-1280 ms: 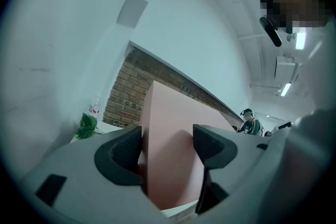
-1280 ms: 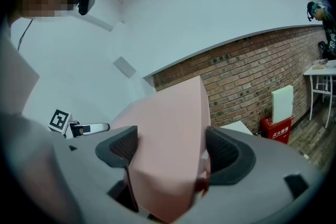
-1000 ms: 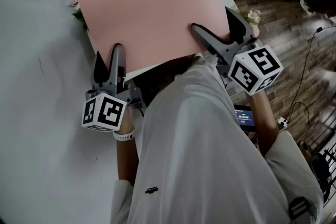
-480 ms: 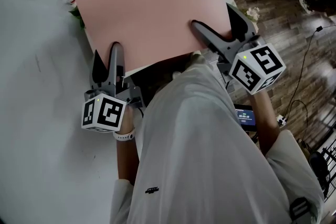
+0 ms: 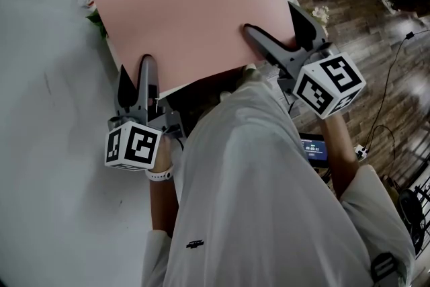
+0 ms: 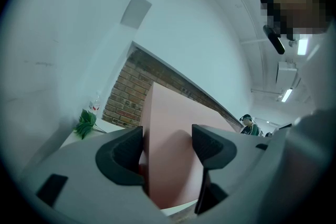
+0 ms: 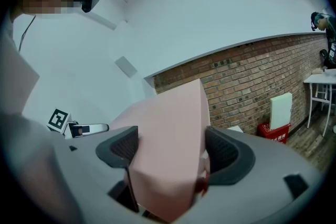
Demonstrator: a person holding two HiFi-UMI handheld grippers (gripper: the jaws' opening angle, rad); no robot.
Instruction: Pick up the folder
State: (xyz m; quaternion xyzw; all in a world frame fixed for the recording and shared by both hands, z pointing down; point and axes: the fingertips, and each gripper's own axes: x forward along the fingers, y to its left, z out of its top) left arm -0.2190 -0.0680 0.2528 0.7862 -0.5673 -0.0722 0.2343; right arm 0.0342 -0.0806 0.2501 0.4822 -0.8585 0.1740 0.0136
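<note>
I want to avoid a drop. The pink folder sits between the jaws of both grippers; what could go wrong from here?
1. The left gripper and the right gripper hold the folder only at its near edge; most of it reaches out unsupported, so it may sag or slip out.
2. Its far left corner is close to the green plant at the table edge; a swing could knock it.

Between the fingers [image 6: 118, 160] of the left gripper [image 6: 167, 144], the folder [image 6: 168, 113] looks like matt pink card — smooth, unglossed. The fingers are matt grey plastic with ribbed pads; beyond them is a rough brick wall [image 6: 126, 99].
</note>
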